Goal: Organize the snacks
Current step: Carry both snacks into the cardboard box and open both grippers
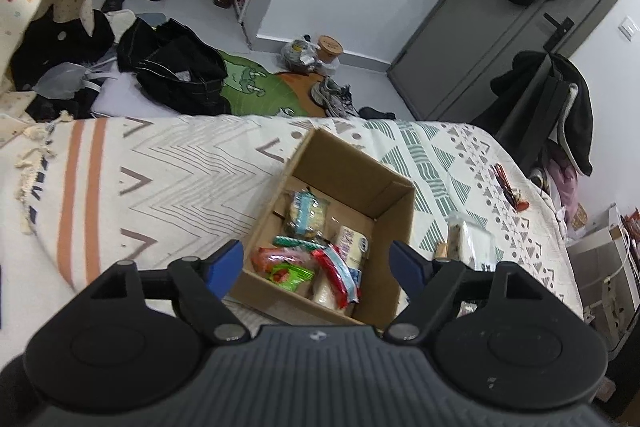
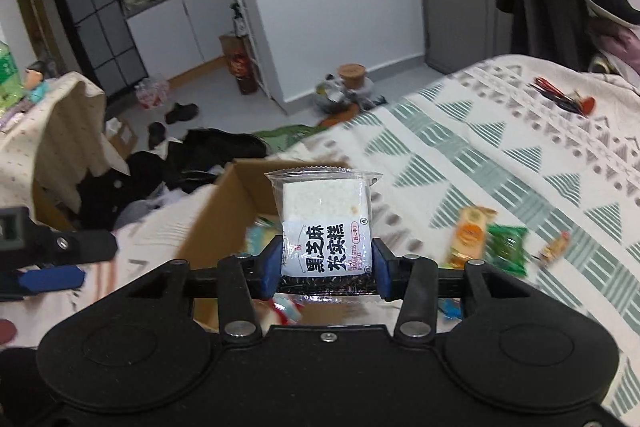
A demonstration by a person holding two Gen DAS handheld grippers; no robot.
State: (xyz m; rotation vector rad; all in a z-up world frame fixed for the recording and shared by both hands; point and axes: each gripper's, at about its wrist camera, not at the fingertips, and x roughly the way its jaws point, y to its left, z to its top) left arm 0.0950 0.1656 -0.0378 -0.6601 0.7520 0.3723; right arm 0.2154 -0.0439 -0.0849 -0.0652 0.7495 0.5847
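A brown cardboard box (image 1: 344, 163) stands open on the patterned bedspread and holds several snack packets, among them a round rice cracker pack (image 1: 306, 213) and a red stick packet (image 1: 336, 275). My left gripper (image 1: 316, 263) hovers open over the box's near side, with nothing between its blue fingers. My right gripper (image 2: 325, 267) is shut on a clear packet with a white sesame cake (image 2: 326, 219), held upright just right of the box (image 2: 218, 203). That packet (image 1: 470, 241) also shows in the left wrist view. Loose on the bed lie an orange packet (image 2: 468, 233), a green packet (image 2: 506, 247) and a small packet (image 2: 554, 247).
A red-and-black item (image 2: 564, 97) lies farther back on the bedspread (image 1: 160, 167). Beyond the bed's edge, dark clothes (image 1: 176, 75), shoes (image 1: 336, 95) and a green mat (image 1: 248, 83) cover the floor. A chair draped with clothes (image 1: 560, 107) stands at the right.
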